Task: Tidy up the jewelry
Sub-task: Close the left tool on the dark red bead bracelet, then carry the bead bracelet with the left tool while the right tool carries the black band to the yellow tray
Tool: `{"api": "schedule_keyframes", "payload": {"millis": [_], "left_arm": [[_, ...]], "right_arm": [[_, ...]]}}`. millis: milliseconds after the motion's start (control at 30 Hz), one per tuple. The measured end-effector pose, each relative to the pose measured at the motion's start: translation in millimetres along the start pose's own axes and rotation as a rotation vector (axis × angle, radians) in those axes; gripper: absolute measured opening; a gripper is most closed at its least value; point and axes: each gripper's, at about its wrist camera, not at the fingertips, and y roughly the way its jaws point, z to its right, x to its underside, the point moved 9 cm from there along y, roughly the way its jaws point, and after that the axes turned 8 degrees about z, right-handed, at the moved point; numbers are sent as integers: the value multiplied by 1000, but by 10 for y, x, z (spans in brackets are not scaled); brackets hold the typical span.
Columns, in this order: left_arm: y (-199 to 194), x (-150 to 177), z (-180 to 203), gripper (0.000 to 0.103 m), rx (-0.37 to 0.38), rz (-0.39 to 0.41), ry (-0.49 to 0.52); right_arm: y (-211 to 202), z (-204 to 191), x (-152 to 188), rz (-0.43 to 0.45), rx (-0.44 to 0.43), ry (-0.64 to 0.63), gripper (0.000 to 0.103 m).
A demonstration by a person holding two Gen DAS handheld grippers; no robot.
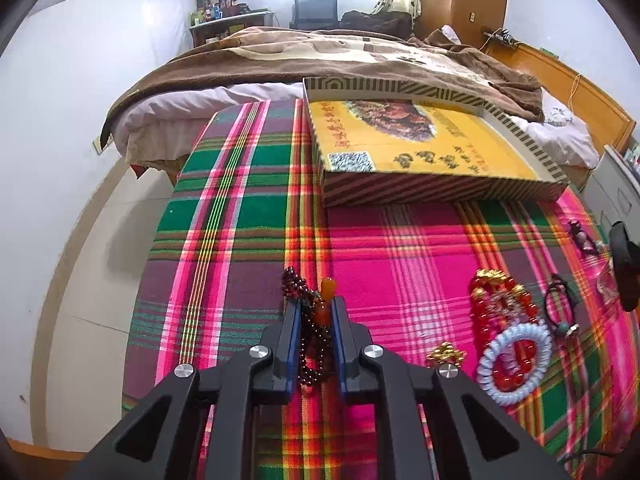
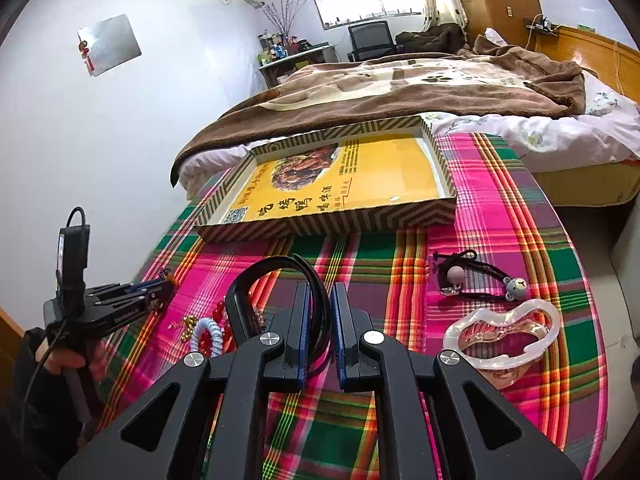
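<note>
my left gripper [image 1: 316, 308] pinches the dark bead string [image 1: 310, 344] on the plaid cloth [image 1: 240, 216]. my right gripper [image 2: 320, 304] clamps the black headband [image 2: 276, 276]. the striped box [image 2: 360, 222] sits far.

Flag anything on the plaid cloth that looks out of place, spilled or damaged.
Nothing looks spilled or broken. The loose pieces lie scattered on the plaid cloth, none yet in the yellow box: red bead bracelet, pale coil bracelet, clear hair clip.

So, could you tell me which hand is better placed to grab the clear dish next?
Neither is free, but the right gripper, shut on the black headband, is beside the clear dish.
</note>
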Motion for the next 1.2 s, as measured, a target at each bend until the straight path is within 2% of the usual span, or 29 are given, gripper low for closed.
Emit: {"api": "schedule_keyframes", "payload": {"millis": [333,633,867,1033,1200], "left_arm": [[-319,-458,92,14,33,91,21],[-381,-969,266,14,72,154,47],[-96,-1405,450,14,109,171,37],[239,-1539,589,14,146,147,29],[629,-1584,638,14,151,100,12]], "right_arm": [[-87,74,-345,61,28,-15,11],[52,247,-709,68,65,-34,11],[406,497,-1052,41,111,-38,11],[796,727,-1162,-12,150,-18,11],[1230,956,-1151,-79,187,22,11]]}}
